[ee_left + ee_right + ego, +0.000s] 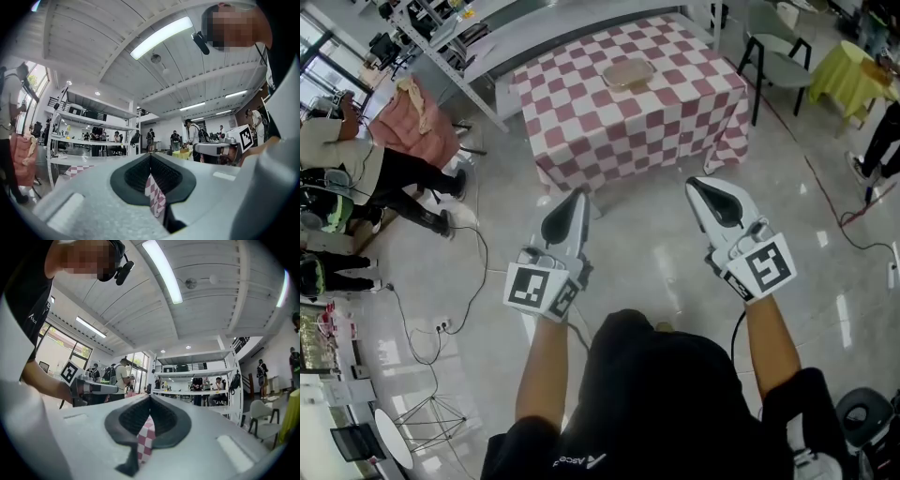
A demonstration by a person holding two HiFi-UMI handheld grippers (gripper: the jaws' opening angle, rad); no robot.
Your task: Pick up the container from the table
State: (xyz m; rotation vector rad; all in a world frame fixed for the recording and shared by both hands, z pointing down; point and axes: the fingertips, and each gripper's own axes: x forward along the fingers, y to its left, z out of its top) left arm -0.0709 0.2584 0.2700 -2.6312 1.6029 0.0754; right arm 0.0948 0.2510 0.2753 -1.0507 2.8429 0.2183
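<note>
A shallow clear container [628,73] lies on the table [675,122], which has a red-and-white checked cloth and stands at the far side of the floor. Both grippers hang in the air well short of the table, pointing toward it. My left gripper [579,193] is shut with nothing in it; in the left gripper view its jaws [150,157] meet at the tip and checked cloth shows through the gap below. The right gripper [692,184] is also shut and empty, its jaws [150,397] closed at the tip.
Glossy floor separates me from the table. A grey chair [773,47] and a yellow-green covered table [848,70] stand at the right. A long metal bench [487,42] runs behind the table. People [356,164] stand at the left, and cables [464,300] trail on the floor.
</note>
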